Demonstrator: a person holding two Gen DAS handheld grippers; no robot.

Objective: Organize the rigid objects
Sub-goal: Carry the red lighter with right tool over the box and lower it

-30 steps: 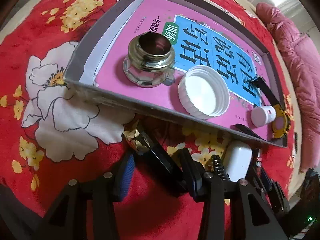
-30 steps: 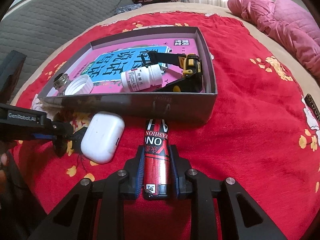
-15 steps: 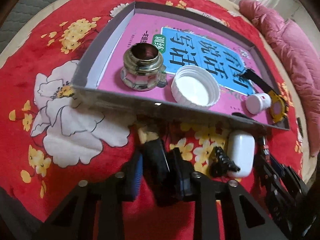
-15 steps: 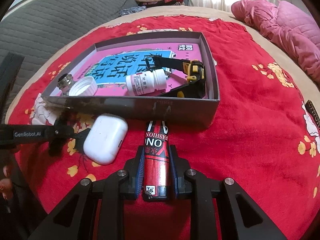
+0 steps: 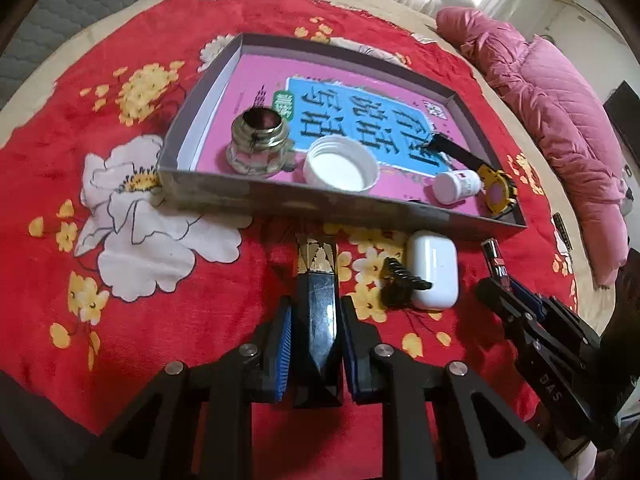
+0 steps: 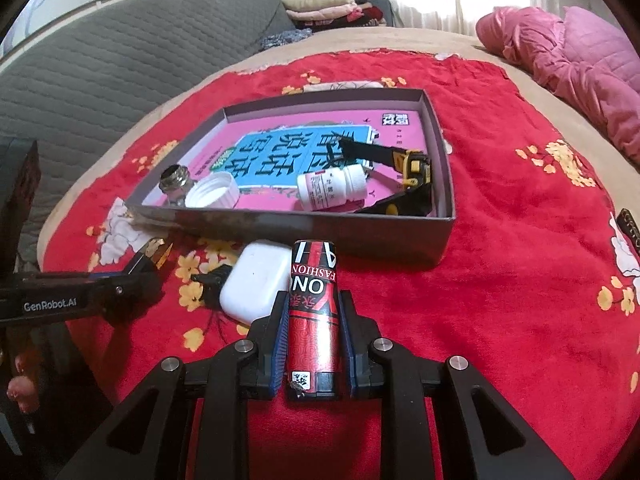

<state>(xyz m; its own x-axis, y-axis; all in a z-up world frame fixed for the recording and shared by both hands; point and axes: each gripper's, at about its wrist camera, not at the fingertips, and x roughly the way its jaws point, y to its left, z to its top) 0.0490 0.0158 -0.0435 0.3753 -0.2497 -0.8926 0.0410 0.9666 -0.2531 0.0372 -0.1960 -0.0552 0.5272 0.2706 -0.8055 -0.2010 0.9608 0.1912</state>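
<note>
My left gripper (image 5: 314, 320) has a black stick with a gold-patterned tip (image 5: 318, 280) between its blue pads; the jaws are closing and the pads press on its sides. It hangs just before the near wall of the grey box (image 5: 280, 200). In the right wrist view, my right gripper (image 6: 314, 320) is shut on a red and black tube (image 6: 314, 292) held above the red cloth, short of the box (image 6: 280, 228). A white earbud case (image 5: 434, 272) and a black hair clip (image 5: 400, 282) lie on the cloth between the grippers.
Inside the box lie a pink book, a glass jar (image 5: 258, 140), a white lid (image 5: 340, 164), a white pill bottle (image 5: 456, 186) and a yellow and black watch (image 5: 498, 190). A pink quilted jacket (image 5: 560, 120) lies to the right. A grey cushion (image 6: 120, 60) is behind.
My left gripper has closed on the black stick and lifted it, drawing back from the box. The right gripper has risen slightly with the red tube.
</note>
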